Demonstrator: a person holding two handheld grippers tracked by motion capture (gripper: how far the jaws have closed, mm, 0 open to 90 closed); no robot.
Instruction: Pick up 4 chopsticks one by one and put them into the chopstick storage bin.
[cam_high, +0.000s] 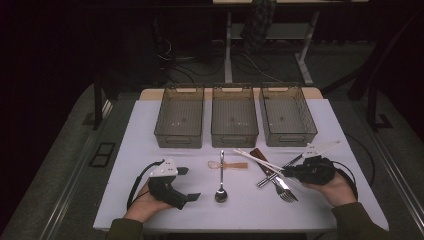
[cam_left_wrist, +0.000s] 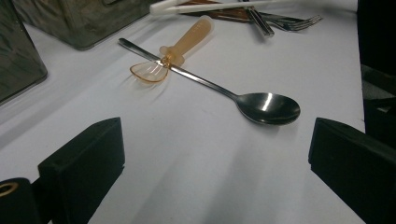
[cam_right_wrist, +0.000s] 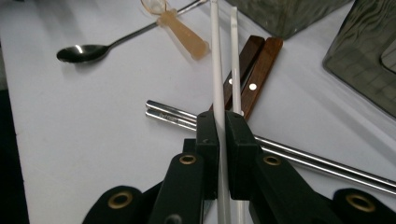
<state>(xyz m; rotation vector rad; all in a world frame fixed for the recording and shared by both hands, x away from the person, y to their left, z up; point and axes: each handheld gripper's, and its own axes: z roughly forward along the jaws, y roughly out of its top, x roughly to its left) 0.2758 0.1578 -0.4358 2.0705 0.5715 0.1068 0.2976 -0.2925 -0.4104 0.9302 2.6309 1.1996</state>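
Two grippers sat at my near edge of the white table (cam_high: 150, 135), one in each hand. My left gripper (cam_high: 189, 184) rested low on the table with its jaws spread wide apart and nothing between them — just bare tabletop, seen clearly in the left gripper view. My right gripper (cam_right_wrist: 223, 133) had its jaws pressed together on a white chopstick (cam_right_wrist: 217, 84), and its twin (cam_right_wrist: 235, 60) ran close beside it, passing under or between the same jaws; I could not tell whether both were pinched.

Under the chopsticks lay a pair of steel chopsticks (cam_right_wrist: 289, 156), a fork (cam_high: 286, 190) and two wooden-handled pieces (cam_right_wrist: 254, 60), all bunched together on the right of the table. Left of them, near the middle, a steel spoon (cam_high: 221, 186) lay with its bowl toward me, and a small amber plastic spoon (cam_high: 227, 164) lay across its handle.

Beyond the cutlery, three clear bins stood side by side — the left bin (cam_high: 180, 137), the middle bin (cam_high: 234, 137) and the right bin (cam_high: 289, 137).
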